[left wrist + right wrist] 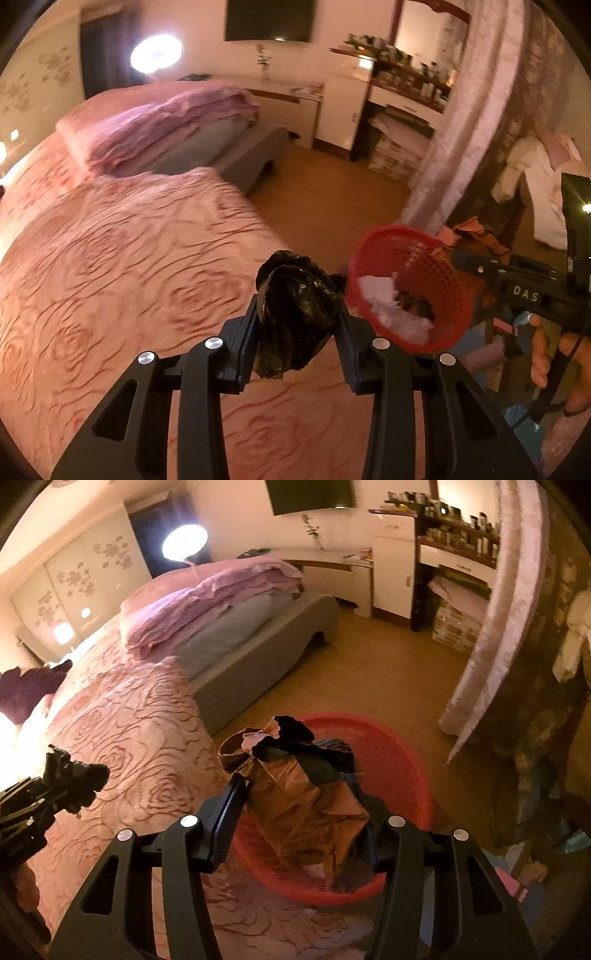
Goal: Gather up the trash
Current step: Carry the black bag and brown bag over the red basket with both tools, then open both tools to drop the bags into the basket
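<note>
Trash filled both tools: the left gripper (299,314) was clamped on a crumpled black bag (295,302) above the bed's edge (110,258), while the right gripper (299,812) pinched crumpled brown paper (310,812) over the red basket (399,760) beside the bed.

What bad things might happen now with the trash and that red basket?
1. The left hand-held gripper holds the black plastic wad over the pink bedspread, beside the red basket, not above it. Let go now and it would likely land on the bed.
2. The crumpled brown paper in the right hand-held gripper looks bulky and loose; it may catch on the rim or tip the light basket.
</note>
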Demonstrator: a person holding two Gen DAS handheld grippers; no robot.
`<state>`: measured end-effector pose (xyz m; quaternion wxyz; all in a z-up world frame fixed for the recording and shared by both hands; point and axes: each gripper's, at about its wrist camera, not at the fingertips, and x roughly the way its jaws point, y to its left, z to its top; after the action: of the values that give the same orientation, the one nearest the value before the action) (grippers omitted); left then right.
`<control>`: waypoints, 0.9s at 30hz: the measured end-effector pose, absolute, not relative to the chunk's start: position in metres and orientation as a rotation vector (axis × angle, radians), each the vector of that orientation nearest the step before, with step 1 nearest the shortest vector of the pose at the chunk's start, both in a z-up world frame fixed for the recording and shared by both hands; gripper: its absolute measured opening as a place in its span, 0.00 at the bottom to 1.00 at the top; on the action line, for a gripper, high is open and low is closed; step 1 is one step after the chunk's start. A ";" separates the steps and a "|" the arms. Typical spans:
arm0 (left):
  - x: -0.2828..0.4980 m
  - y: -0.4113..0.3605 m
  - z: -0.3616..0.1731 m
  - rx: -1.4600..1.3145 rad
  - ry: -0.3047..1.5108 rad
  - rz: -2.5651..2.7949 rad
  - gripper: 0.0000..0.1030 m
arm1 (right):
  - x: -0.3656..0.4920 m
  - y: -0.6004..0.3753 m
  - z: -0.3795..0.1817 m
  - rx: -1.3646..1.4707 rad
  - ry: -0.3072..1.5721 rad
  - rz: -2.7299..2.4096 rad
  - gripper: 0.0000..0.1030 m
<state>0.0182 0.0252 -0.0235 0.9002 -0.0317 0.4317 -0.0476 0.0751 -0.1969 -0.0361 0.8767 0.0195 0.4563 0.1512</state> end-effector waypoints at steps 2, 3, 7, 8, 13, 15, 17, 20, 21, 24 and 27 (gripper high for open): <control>0.029 0.012 -0.026 -0.052 0.904 -0.132 0.35 | 0.077 -0.204 -0.038 0.049 0.956 0.301 0.51; 0.035 0.004 -0.028 -0.045 0.912 -0.149 0.35 | 0.078 -0.208 -0.040 0.055 0.960 0.291 0.51; 0.058 -0.018 -0.040 -0.043 0.957 -0.215 0.35 | 0.084 -0.222 -0.047 0.069 0.974 0.261 0.51; 0.063 -0.022 -0.043 -0.043 0.968 -0.228 0.35 | 0.086 -0.226 -0.049 0.073 0.978 0.256 0.51; 0.090 -0.053 -0.063 0.006 1.021 -0.289 0.35 | 0.095 -0.239 -0.058 0.093 1.004 0.232 0.51; 0.100 -0.061 -0.069 0.010 1.036 -0.302 0.36 | 0.097 -0.243 -0.060 0.097 1.006 0.228 0.51; 0.110 -0.070 -0.075 0.008 1.053 -0.321 0.39 | 0.098 -0.247 -0.061 0.102 1.009 0.226 0.51; 0.120 -0.080 -0.081 0.019 1.063 -0.328 0.52 | 0.102 -0.251 -0.064 0.106 1.016 0.220 0.51; 0.122 -0.082 -0.083 0.022 1.064 -0.328 0.55 | 0.104 -0.253 -0.066 0.108 1.020 0.217 0.51; 0.124 -0.080 -0.085 0.014 1.064 -0.328 0.66 | 0.108 -0.256 -0.069 0.111 1.029 0.213 0.51; 0.125 -0.075 -0.086 0.007 1.064 -0.312 0.68 | 0.111 -0.257 -0.073 0.112 1.040 0.210 0.51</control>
<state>0.1255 -0.0753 -0.0855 0.8501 0.0032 0.5053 -0.1483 0.1108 -0.2566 -0.0734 0.8610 0.0532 0.4958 0.1001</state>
